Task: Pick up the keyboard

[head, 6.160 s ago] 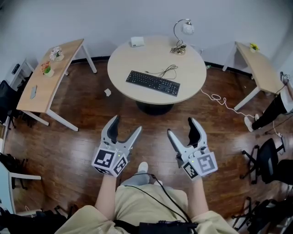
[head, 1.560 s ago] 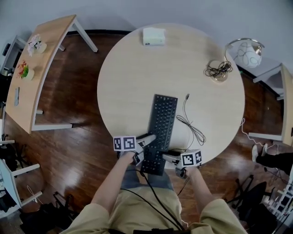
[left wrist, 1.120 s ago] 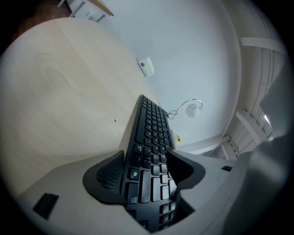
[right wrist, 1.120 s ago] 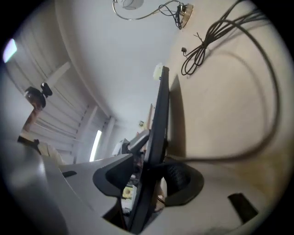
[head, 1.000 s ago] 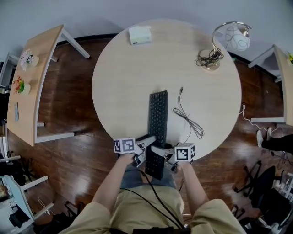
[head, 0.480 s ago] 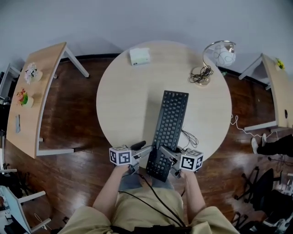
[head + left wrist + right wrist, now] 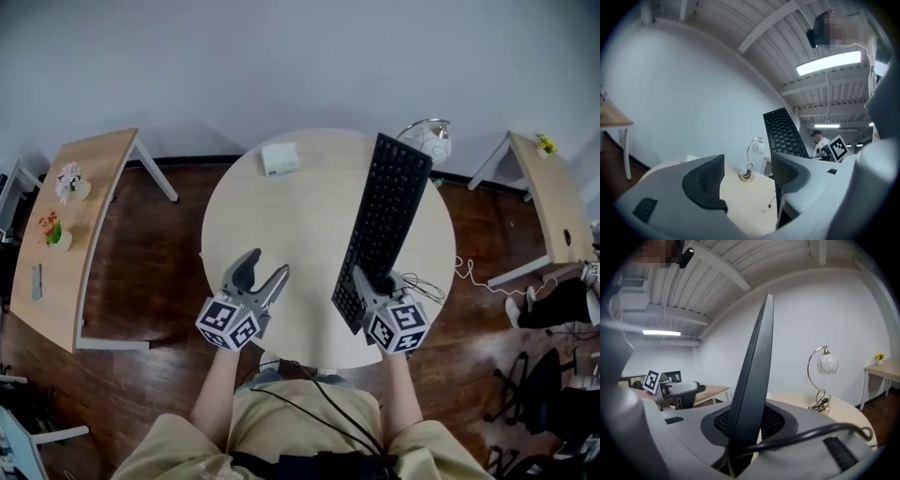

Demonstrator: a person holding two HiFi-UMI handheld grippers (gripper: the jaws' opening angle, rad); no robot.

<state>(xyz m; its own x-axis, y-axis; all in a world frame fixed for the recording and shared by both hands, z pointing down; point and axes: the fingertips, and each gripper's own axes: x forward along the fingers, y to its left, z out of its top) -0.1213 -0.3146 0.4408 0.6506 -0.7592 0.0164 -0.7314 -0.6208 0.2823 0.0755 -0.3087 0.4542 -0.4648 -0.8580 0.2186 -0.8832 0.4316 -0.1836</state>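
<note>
Wood floor (image 7: 159, 262) all round, round table (image 7: 281, 244) in the middle of the head view

Long desk (image 7: 84, 216) at 9 o'clock of the table, well apart, with two small plants (image 7: 67, 178) on its far end; second desk (image 7: 548, 192) at 3 o'clock, a small plant on its far corner

Keyboard (image 7: 384, 220) is off the table, up in the air over the table's 3 o'clock side; it stands steeply tilted with its far short end towards 12 o'clock and its keys towards 9 o'clock. In the right gripper view it shows edge-on and nearly upright

Right gripper (image 7: 373, 279) at 5 o'clock of the table, jaws clamped tight on the keyboard's near short end, pads pressing both faces

Left gripper (image 7: 265, 267) at 7 o'clock of the table, raised over the near edge and apart from the keyboard; jaws partly spread, nothing between them, only tabletop and lamp seen through the gap

Lamp (image 7: 429, 139) with a round shade on the table at 1 o'clock, partly hidden behind the keyboard's far end

White box (image 7: 280, 158) on the table at 12 o'clock

Cable (image 7: 427, 286) lies in loops on the table edge at 4 o'clock, just beside the right gripper; one strand runs across that gripper's jaws in its own view
</note>
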